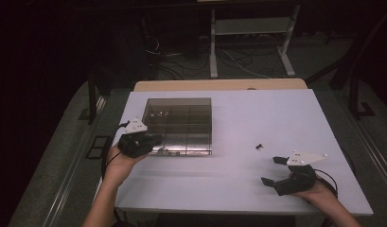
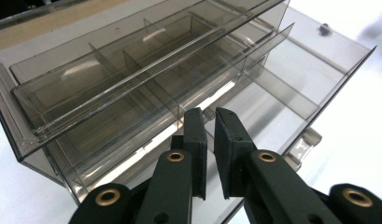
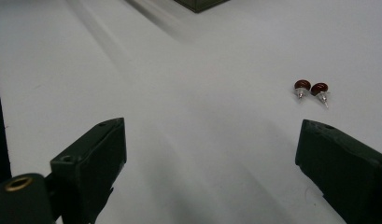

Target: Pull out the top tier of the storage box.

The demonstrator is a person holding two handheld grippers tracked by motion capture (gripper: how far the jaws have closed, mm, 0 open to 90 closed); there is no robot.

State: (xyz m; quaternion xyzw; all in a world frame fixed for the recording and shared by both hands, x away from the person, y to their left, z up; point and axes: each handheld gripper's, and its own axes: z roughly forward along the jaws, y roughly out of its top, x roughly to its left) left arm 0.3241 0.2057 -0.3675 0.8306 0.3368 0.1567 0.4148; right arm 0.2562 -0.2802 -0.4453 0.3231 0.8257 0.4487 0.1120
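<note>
High view, step: likely box [image 1: 181,125] steadied, studs [image 1: 259,146] not yet picked.
Left gripper [image 2: 210,140]: fingers nearly closed at the box's near edge (contact unclear).
Right gripper [image 3: 212,163]: fingers wide, empty, near the studs [image 3: 312,89].
Next: close on one stud.
Room: bare counter [image 1: 257,113] around; near edge close.

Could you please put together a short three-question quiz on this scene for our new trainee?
1. True or false: the right tool is open.
2. Where do the two red earrings lie? A) inside the clear organiser box B) on the white table, apart from the box C) between the left tool's jaws
3. Name the thing that the left tool is at.

Key: 1 true. 2 B. 3 the box's near edge; whether it grips it cannot be told.
</note>
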